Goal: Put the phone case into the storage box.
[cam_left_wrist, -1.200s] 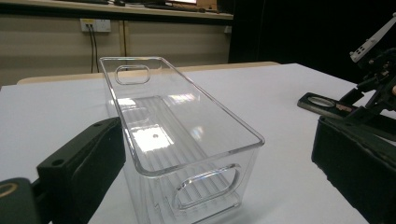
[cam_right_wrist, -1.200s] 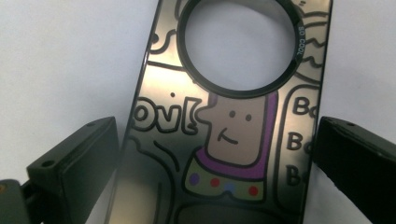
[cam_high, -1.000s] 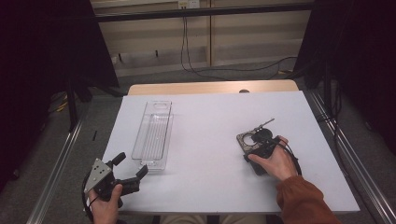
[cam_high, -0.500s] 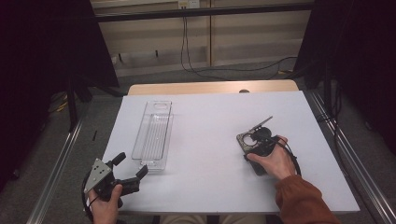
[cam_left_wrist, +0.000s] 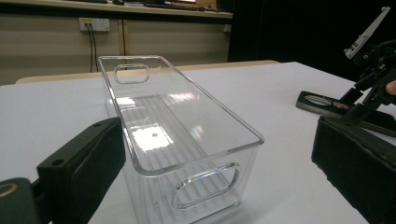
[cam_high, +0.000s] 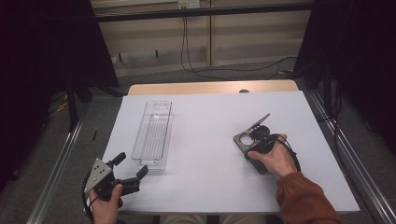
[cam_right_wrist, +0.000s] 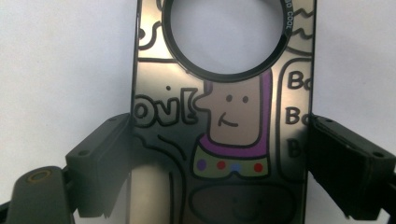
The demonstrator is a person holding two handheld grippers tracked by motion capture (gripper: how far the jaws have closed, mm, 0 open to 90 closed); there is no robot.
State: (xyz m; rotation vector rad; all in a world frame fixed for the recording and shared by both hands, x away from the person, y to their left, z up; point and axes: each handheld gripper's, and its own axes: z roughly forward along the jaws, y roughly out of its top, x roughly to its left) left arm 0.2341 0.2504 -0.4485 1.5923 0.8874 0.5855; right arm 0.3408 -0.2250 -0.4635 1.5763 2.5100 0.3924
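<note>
The white worktop carries two things. The larger is a clear plastic bin, long and narrow, upright with its open top facing up and a handle cut-out at each end. It stands on the left half, probably so that things can be dropped in from above. The left tongs sit just short of its near end with their jaws wide apart, one to each side of that end, touching nothing; they look parked in wait.

On the right half lies a flat dark phone case printed with cartoon figures, its round camera opening pointing away from the hand. The right tongs straddle it, one jaw along each long edge. Their jaws have just been closing and now stand at or nearly at those edges; I cannot tell whether they already press.
</note>
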